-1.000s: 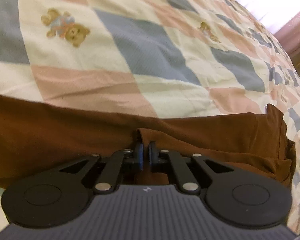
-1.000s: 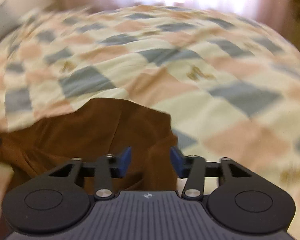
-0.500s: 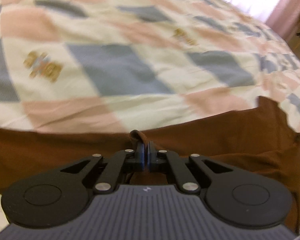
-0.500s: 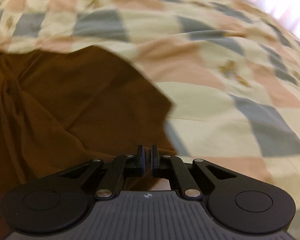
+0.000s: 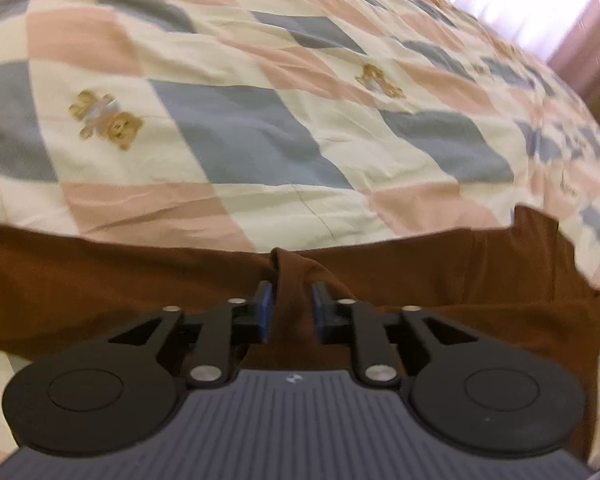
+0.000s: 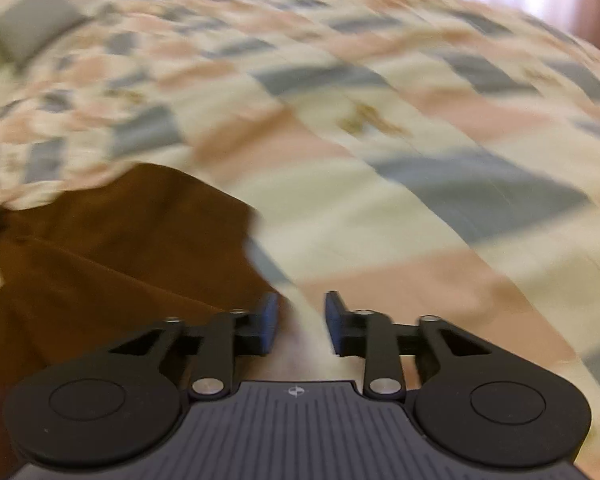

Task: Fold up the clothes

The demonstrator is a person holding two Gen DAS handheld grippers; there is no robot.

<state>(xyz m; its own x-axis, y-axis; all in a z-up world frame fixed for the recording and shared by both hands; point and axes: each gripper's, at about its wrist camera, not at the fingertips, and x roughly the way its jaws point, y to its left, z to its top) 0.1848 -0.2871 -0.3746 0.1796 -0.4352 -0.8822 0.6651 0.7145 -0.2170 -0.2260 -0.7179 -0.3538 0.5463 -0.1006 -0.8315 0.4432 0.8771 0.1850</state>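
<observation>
Moved: both tongs have just been opening; the left tongs (image 5: 288,308) are parted, a fold of the brown garment (image 5: 460,280) loose between them.
Right tongs (image 6: 300,324): parted, empty, over the quilt (image 6: 420,220).
Advice: the fold is best released flat.

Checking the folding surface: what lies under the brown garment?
The brown garment lies on a patchwork quilt with teddy-bear motifs. Whatever sits beneath the garment's middle, or beneath the quilt, is covered.

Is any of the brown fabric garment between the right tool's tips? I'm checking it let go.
No: the right tool stands open over the patchwork quilt, with the brown fabric garment off to its left.
</observation>
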